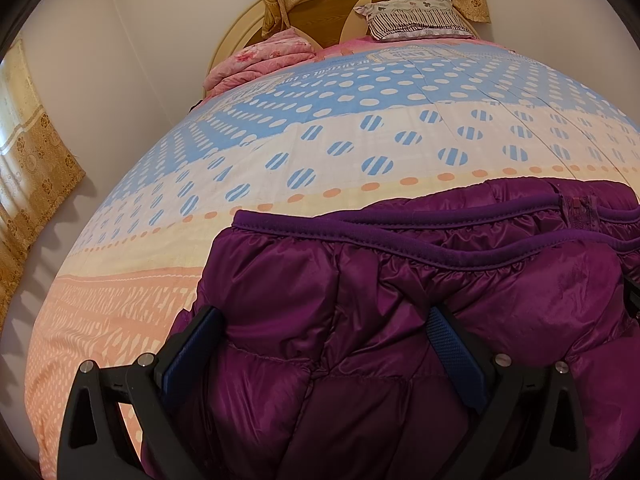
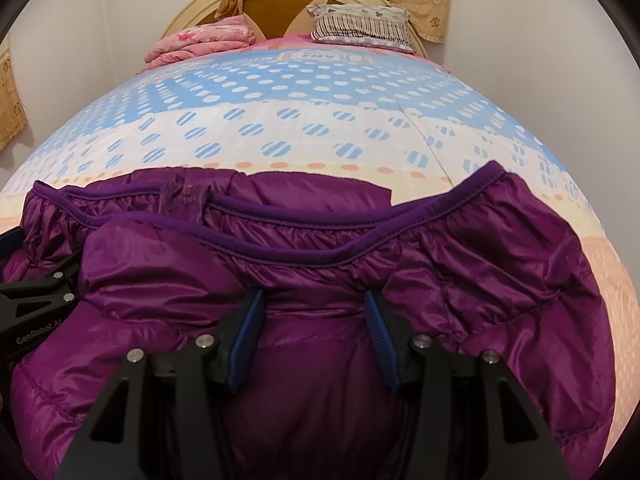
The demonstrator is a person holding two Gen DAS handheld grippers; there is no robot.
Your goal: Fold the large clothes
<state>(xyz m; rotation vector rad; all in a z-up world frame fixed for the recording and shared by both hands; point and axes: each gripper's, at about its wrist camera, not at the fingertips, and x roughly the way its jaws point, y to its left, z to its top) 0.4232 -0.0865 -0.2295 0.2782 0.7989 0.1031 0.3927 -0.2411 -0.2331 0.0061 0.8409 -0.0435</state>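
Observation:
A purple puffer jacket lies on the near part of the bed, its elastic hem running across both views. My left gripper stands wide open over the jacket's left edge; puffy fabric lies between its blue pads without being pinched. My right gripper sits further right, half shut on a bunched fold of the jacket, with creases spreading from both fingertips. The left gripper's black fingers show at the left edge of the right wrist view, partly under fabric.
The bed cover is blue, white and peach with dots and stretches far beyond the jacket. A folded pink quilt and a striped pillow lie by the headboard. Gold curtains hang on the left wall.

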